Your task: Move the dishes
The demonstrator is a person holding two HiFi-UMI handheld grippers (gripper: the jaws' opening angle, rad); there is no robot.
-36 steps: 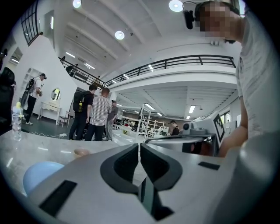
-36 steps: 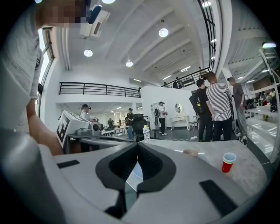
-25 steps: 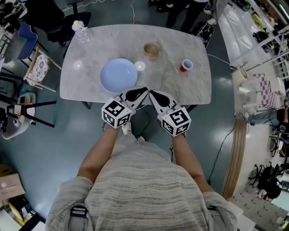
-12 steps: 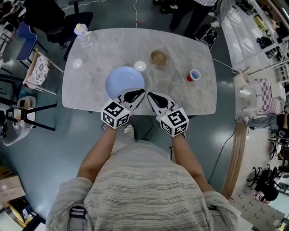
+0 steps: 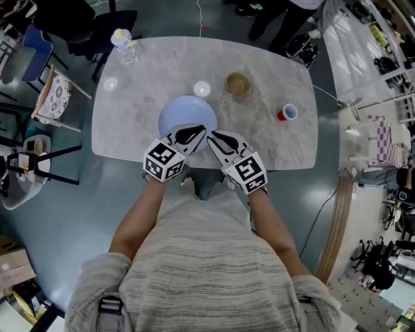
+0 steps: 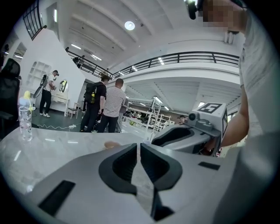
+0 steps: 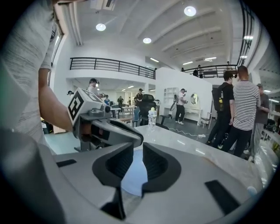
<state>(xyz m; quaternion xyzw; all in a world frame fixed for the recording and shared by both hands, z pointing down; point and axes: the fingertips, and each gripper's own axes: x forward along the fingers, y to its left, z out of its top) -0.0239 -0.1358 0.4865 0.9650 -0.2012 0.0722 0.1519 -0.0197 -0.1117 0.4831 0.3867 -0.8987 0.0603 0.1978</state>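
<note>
Lying flat, round pale-blue plate [image 5: 185, 110].

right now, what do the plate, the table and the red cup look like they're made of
plate: pale blue, smooth and matte, probably ceramic or melamine.
table: grey-veined white top with soft glare, marble or marble-look laminate.
cup: red outside, white inside, likely disposable plastic.

This is looking like a big open lab or workshop hall. A railed balcony [image 7: 109, 66] is running round the upper level, round lights [image 7: 189, 11] are shining in the high ceiling, people [image 7: 243, 116] are standing about, racks [image 5: 379, 55] are lining one side, and a cable [image 6: 54, 127] is trailing over the floor beyond the bench [image 5: 272, 139].
</note>
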